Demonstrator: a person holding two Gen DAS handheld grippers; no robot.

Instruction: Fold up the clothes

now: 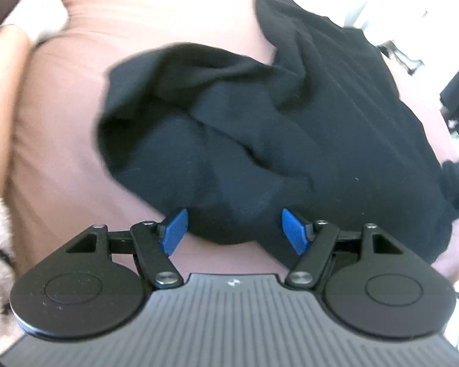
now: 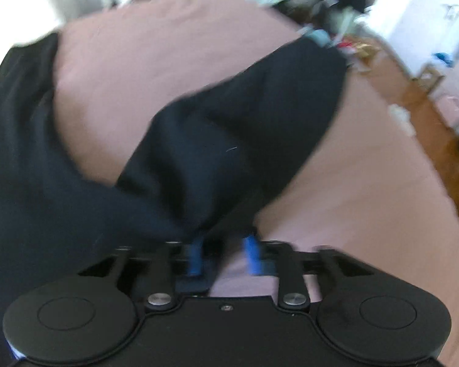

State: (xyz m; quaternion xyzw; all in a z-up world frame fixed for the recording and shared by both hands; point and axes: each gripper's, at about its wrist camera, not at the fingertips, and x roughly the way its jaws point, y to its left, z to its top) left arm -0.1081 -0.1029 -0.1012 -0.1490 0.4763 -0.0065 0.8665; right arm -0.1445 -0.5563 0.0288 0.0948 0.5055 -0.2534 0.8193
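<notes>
Pink sheet [image 1: 61,122] under black garment [image 1: 260,122]; left tool [image 1: 235,229] wide open (empty), right tool [image 2: 223,255] w/ fabric between fingers.

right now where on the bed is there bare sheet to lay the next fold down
Bare pink sheet lies left of the black garment, up to the white fabric. In the right wrist view another bare stretch runs from the garment's right edge to the bed's edge. The middle is crowded with bunched cloth.

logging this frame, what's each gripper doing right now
Left gripper: open, black garment between its pads, not clamped.
Right gripper: blurred, cannot tell if it grips the garment.
</notes>
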